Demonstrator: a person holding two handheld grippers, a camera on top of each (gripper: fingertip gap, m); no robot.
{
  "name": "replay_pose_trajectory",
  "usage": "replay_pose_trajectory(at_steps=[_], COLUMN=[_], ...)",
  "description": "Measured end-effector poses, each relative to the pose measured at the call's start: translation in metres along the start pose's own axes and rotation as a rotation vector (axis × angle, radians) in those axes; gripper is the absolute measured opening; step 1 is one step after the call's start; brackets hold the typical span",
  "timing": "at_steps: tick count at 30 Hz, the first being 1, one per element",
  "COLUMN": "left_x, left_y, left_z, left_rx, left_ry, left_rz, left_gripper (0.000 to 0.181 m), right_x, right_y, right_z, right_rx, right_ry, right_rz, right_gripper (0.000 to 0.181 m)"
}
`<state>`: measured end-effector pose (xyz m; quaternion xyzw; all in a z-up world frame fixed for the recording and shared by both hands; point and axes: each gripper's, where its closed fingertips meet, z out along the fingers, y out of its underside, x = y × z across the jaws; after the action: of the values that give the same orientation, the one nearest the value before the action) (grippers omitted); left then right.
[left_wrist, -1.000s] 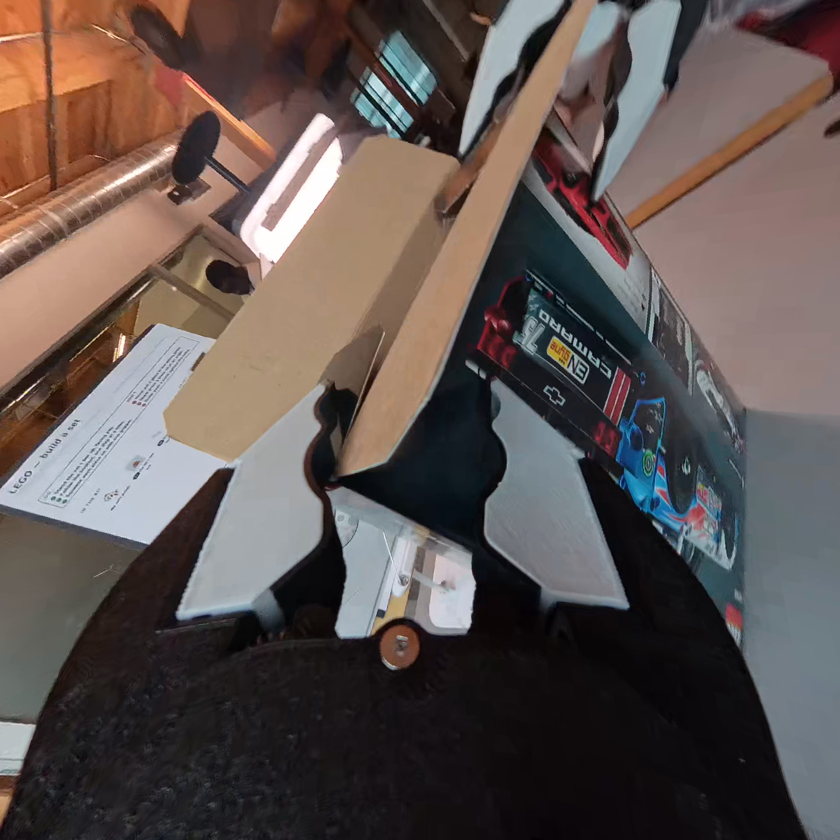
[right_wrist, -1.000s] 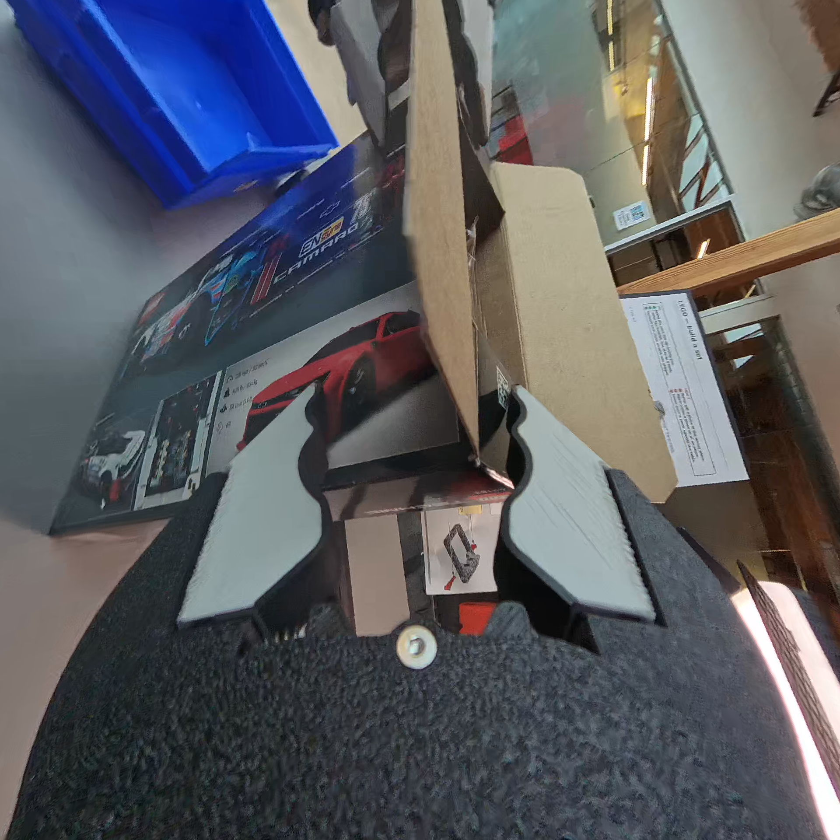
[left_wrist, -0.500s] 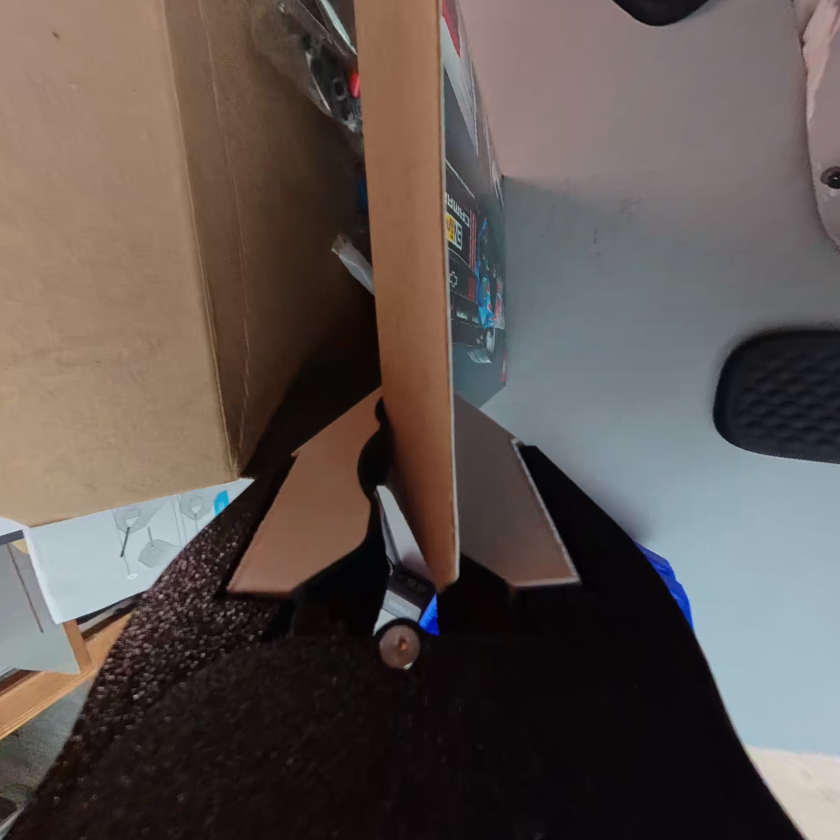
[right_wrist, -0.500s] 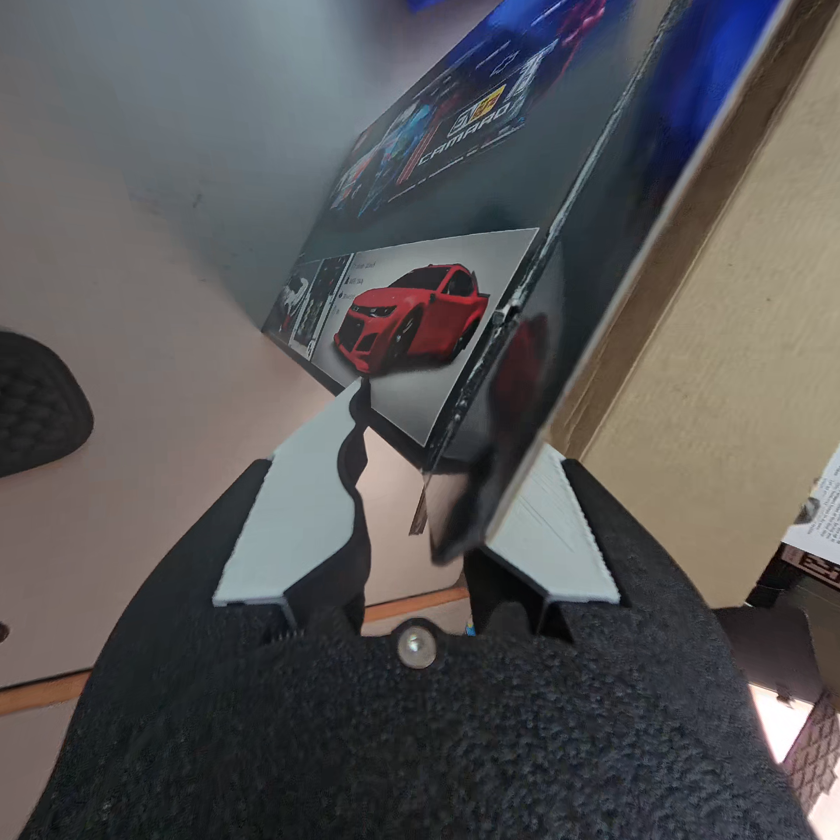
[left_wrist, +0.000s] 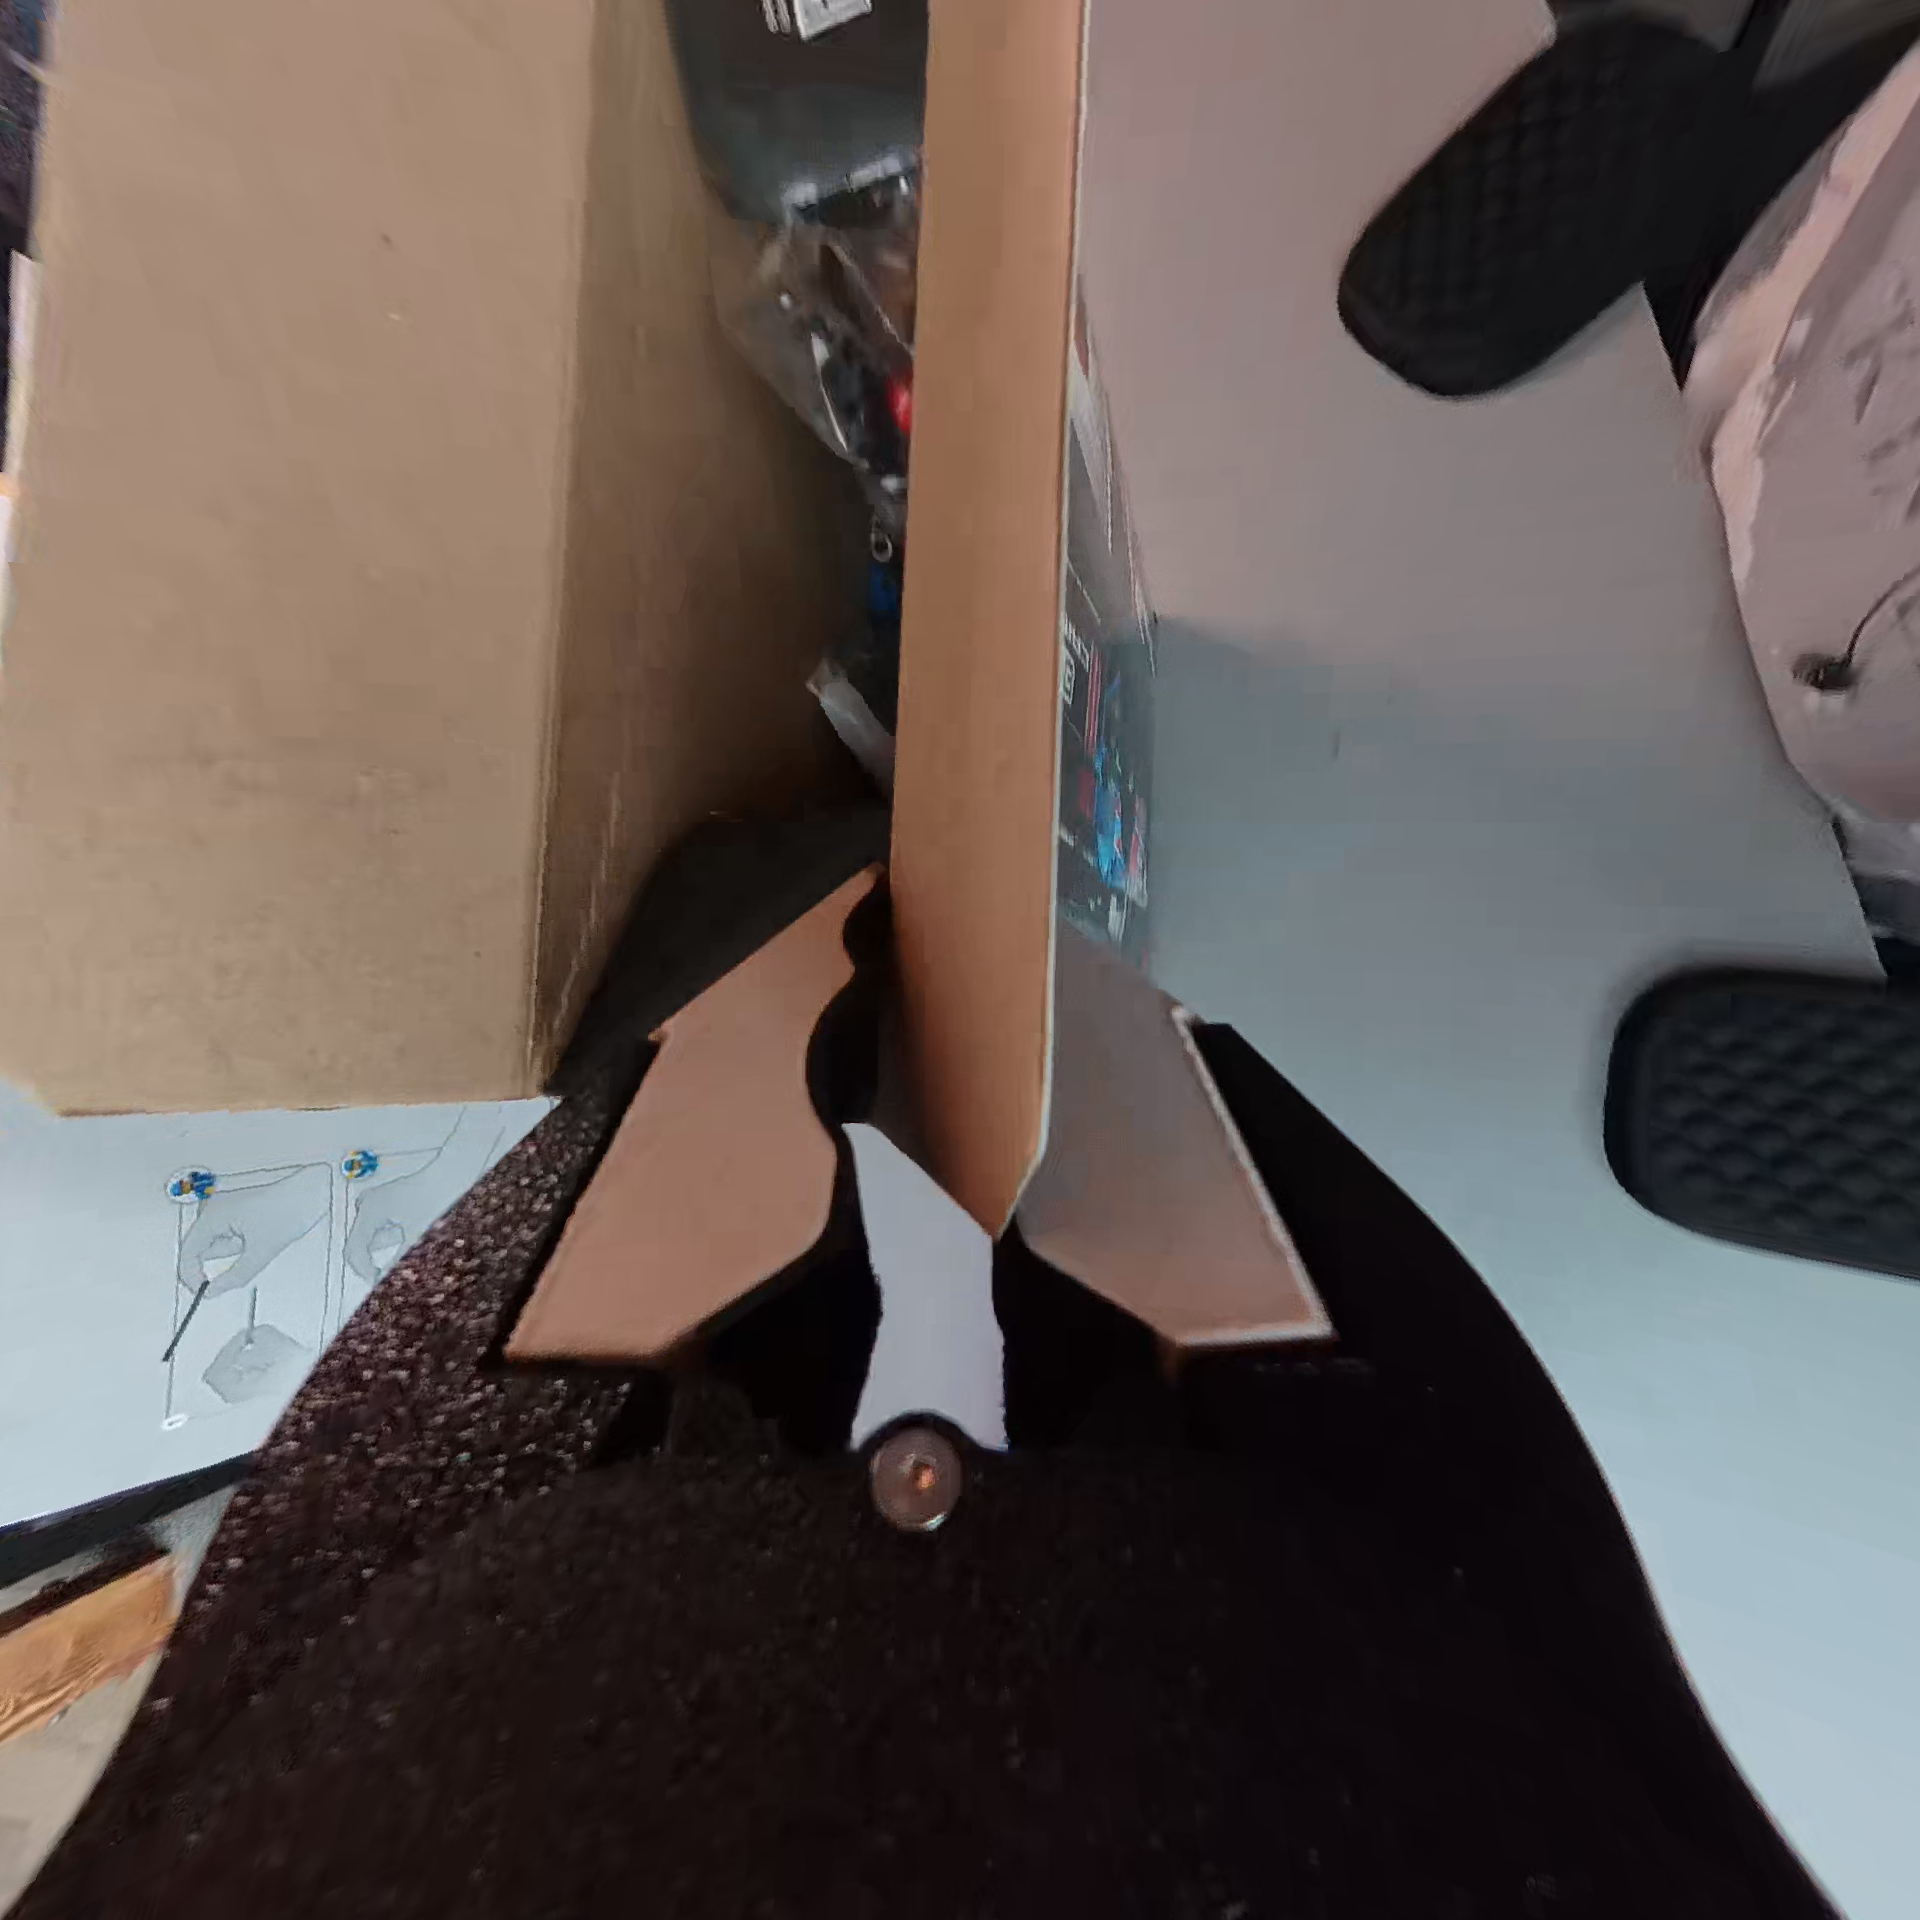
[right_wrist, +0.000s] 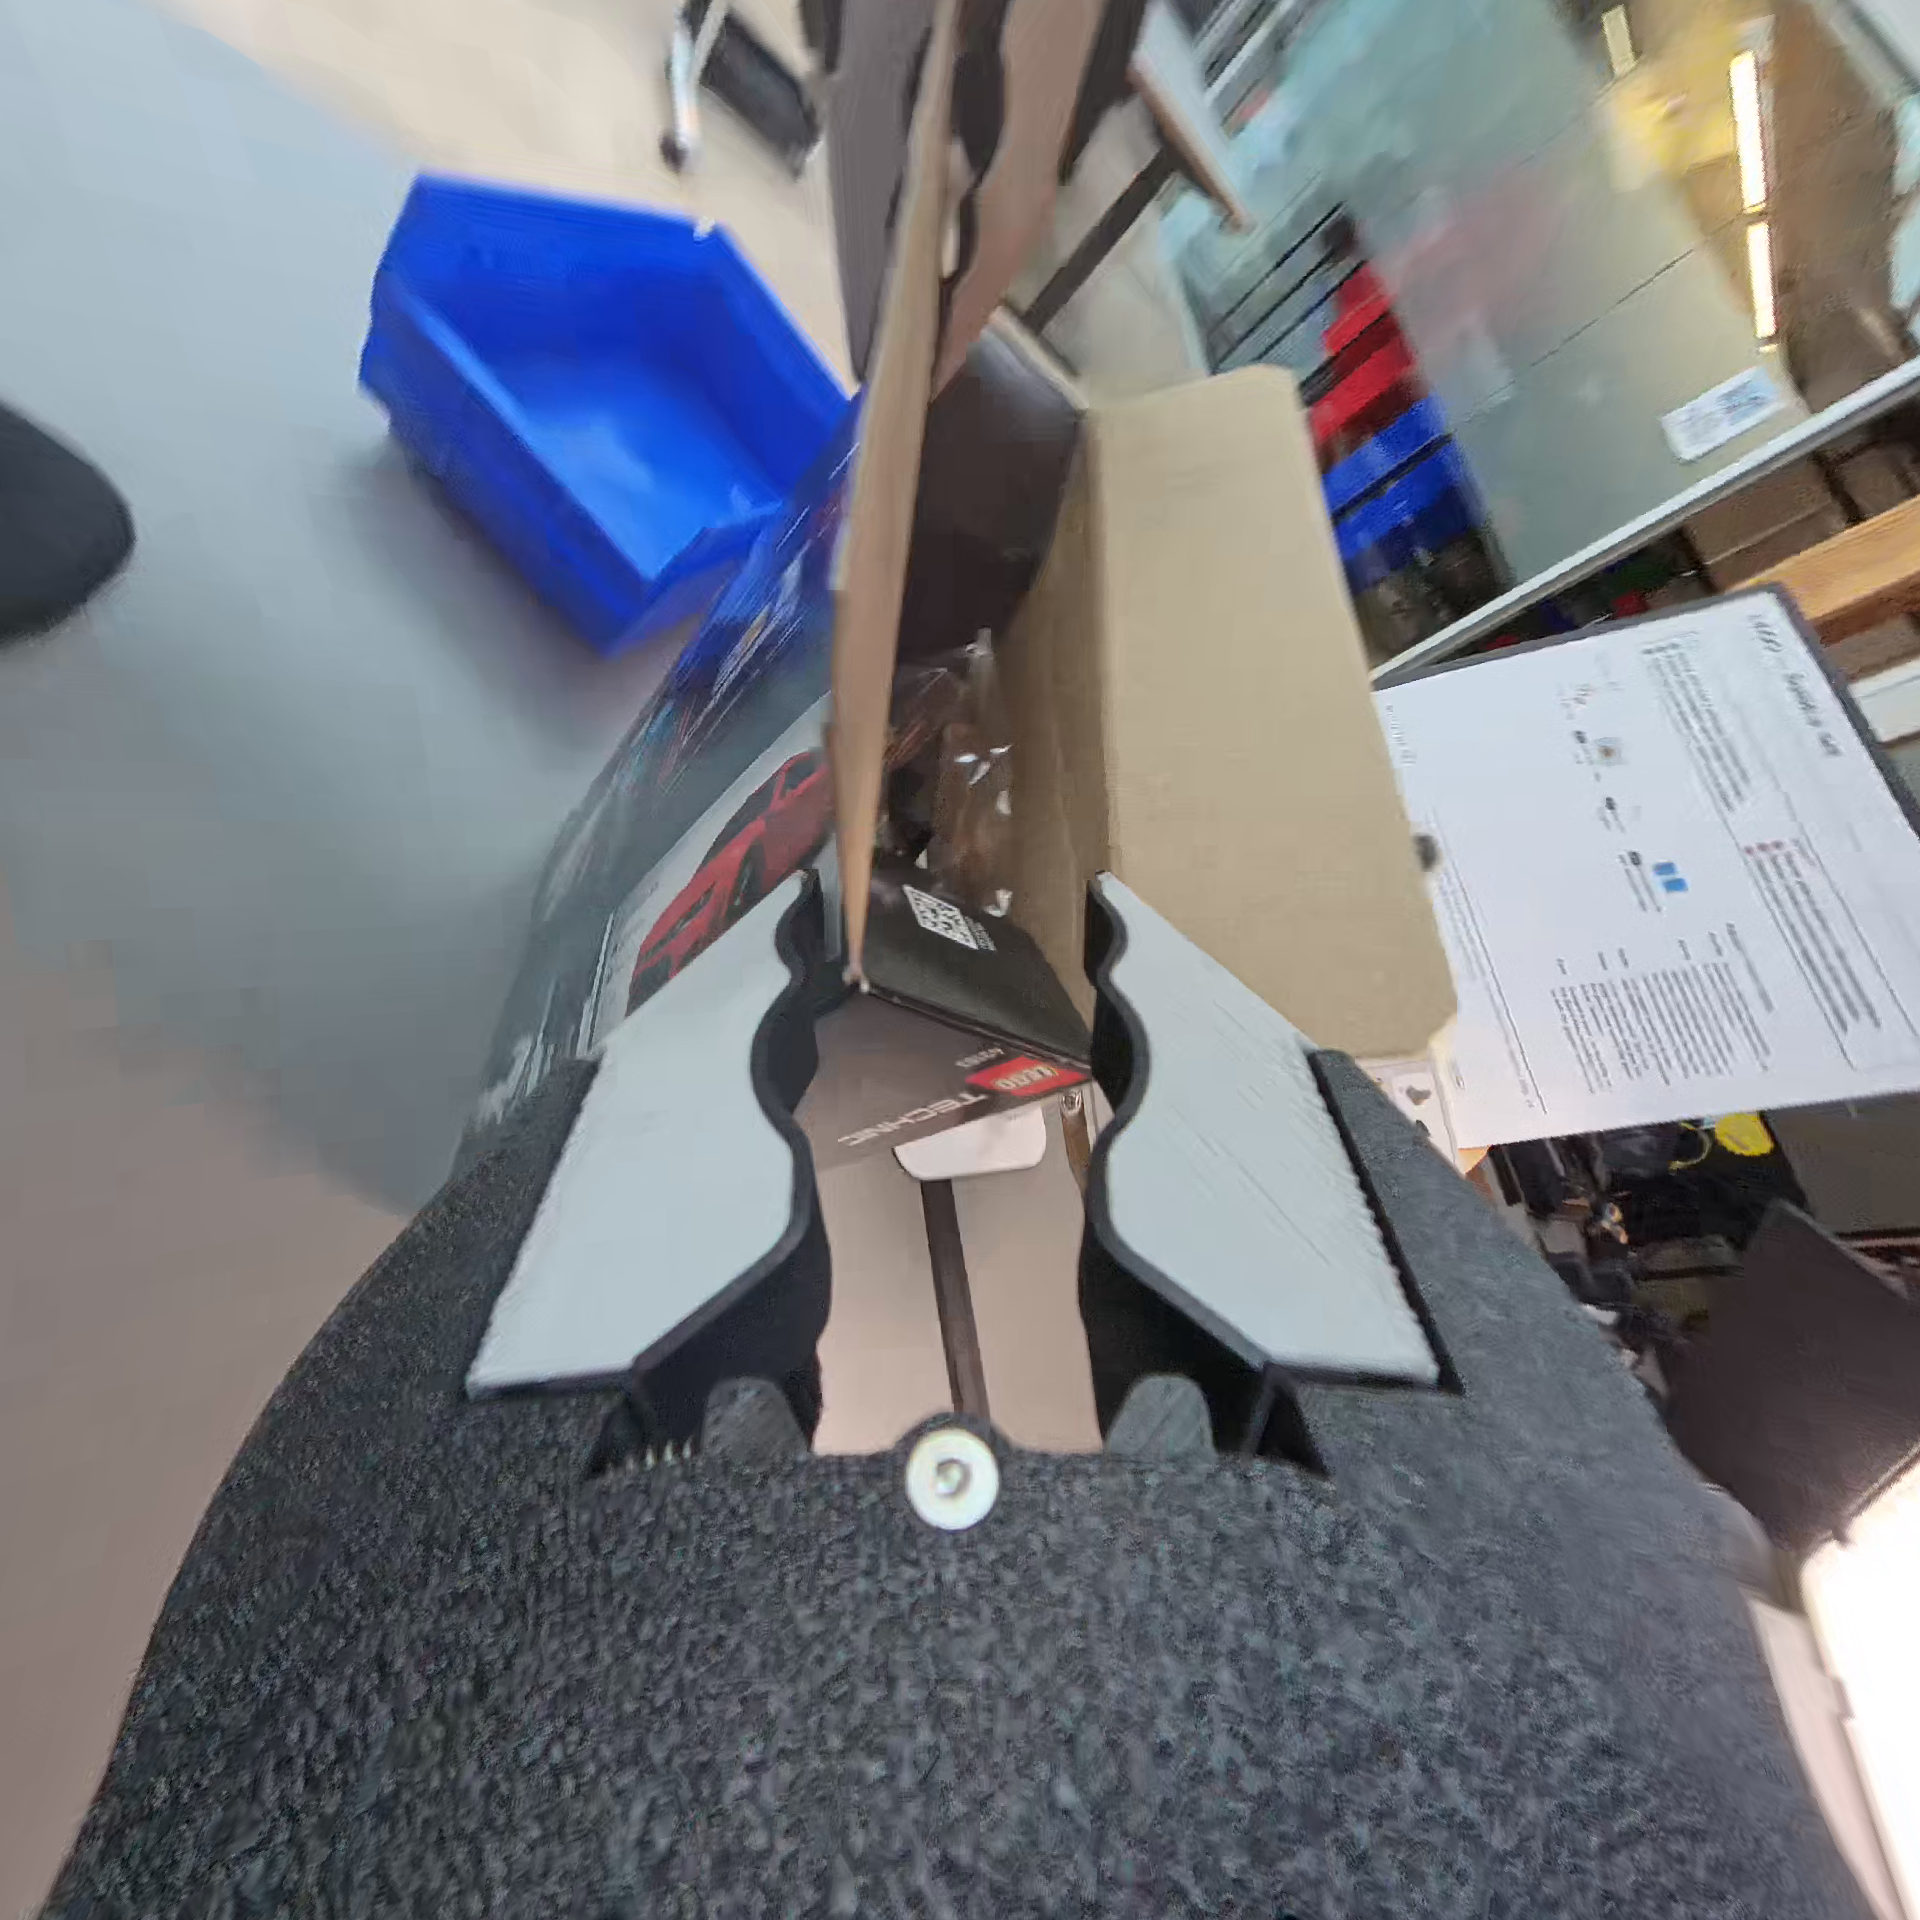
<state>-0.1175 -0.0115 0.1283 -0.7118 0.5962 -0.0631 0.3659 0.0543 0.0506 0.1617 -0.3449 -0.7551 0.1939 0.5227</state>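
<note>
A printed toy-set cardboard box stands open, brown inside. My left gripper (left_wrist: 997, 935) is shut on one narrow brown flap (left_wrist: 987, 623), which runs up between the fingers. The box's printed outer face (left_wrist: 1107, 727) shows just right of that flap. A wide brown flap (left_wrist: 291, 520) is on the left, and clear bags of small parts (left_wrist: 842, 312) lie inside. My right gripper (right_wrist: 951, 894) is open at the box's other end. A thin flap edge (right_wrist: 894, 520) stands close to its left finger (right_wrist: 675, 1143). The other flap (right_wrist: 1195, 727), the bags (right_wrist: 956, 758) and a side with a red car picture (right_wrist: 727, 862) show there.
A blue plastic bin (right_wrist: 582, 416) sits on the grey table (right_wrist: 208, 727) behind the box. A white printed sheet (right_wrist: 1662, 883) stands at the right and also shows in the left wrist view (left_wrist: 208, 1247). Black padded shapes (left_wrist: 1766, 1122) and a person's light clothing (left_wrist: 1818, 416) are at the right.
The right gripper's jaws have spread and no longer press the flap; its view swung back onto the blue bin. The left gripper stays clamped on its flap, the box tilted slightly.
</note>
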Motion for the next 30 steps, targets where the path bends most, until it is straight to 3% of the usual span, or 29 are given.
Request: replay_pose_trajectory(at_steps=[1,6,8,13,17,19,22,26,30], left_x=[-0.004,-0.034,-0.044,-0.068,-0.087,-0.087,-0.094,-0.101,-0.108], left_y=[-0.006,-0.031,-0.027,-0.019,-0.003,0.011,0.016,0.017,0.010], left_z=[-0.003,-0.044,-0.048,-0.041,-0.022,0.002,0.016,0.018,0.003], left_rx=[0.080,0.491,0.562,0.659,0.638,0.545,0.542,0.425,0.421], left_ry=[-0.030,-0.254,-0.297,-0.321,-0.260,-0.144,-0.013,-0.065,-0.326], left_rz=[-0.025,-0.156,-0.216,-0.410,-0.647,-0.803,-1.016,-0.967,-0.675], left_gripper=[0.017,0.031,0.050,0.077,0.082,0.080,0.077,0.072,0.065], right_x=[0.009,0.040,0.047,0.052,0.064,0.069,0.073,0.063,0.018], right_y=[0.002,0.025,0.029,0.015,0.008,0.005,0.004,0.012,0.004], right_z=[-0.006,-0.018,-0.013,0.000,0.008,0.009,0.010,0.017,0.016], right_rx=[0.060,0.234,0.265,0.361,0.381,0.381,0.350,0.210,0.048], right_ry=[0.039,0.123,0.098,-0.018,-0.005,-0.003,0.006,-0.013,-0.080], right_rz=[0.071,0.402,0.533,0.714,0.714,0.709,0.700,0.532,0.123], right_gripper=[0.055,0.099,0.119,0.125,0.105,0.099,0.077,0.046,0.023])
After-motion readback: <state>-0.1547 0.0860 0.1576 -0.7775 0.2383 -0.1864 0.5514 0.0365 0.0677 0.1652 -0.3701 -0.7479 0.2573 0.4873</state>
